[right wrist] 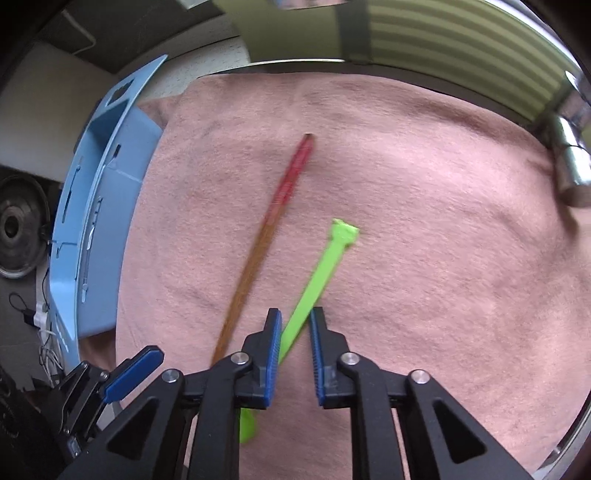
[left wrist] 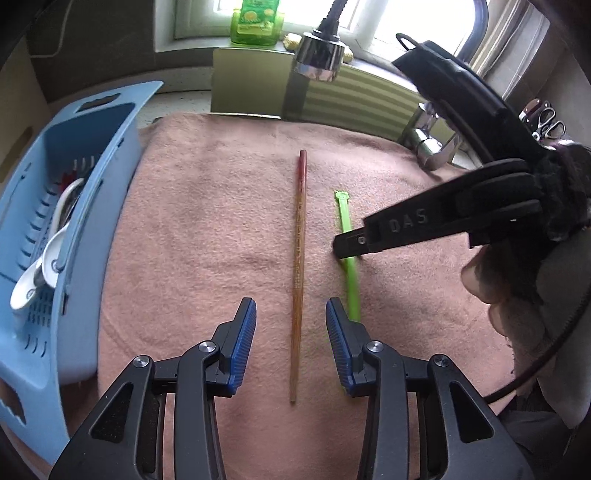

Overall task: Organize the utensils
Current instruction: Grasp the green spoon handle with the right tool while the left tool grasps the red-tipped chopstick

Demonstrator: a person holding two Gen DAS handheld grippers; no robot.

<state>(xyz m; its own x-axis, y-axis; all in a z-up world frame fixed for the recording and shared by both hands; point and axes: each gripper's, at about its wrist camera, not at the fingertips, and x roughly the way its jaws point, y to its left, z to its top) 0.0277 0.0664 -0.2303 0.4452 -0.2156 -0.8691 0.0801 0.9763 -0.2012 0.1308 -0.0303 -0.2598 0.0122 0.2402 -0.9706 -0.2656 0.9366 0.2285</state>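
Observation:
A brown chopstick with a red end (left wrist: 297,273) lies lengthwise on the pink towel (left wrist: 207,221). A green plastic utensil (left wrist: 347,236) lies just right of it. My left gripper (left wrist: 291,321) is open and empty, its fingers either side of the chopstick's near part. My right gripper (left wrist: 345,249) comes in from the right, low over the green utensil. In the right wrist view its fingers (right wrist: 295,343) straddle the green utensil's handle (right wrist: 317,280) with a narrow gap; the utensil looks blurred and tilted. The chopstick (right wrist: 266,243) lies to its left.
A light blue slotted basket (left wrist: 55,229) stands left of the towel, holding white spoons (left wrist: 40,273). A chrome tap head (left wrist: 319,55) hangs over the far edge, its base (left wrist: 430,144) at the right. A green bottle (left wrist: 255,22) stands on the windowsill.

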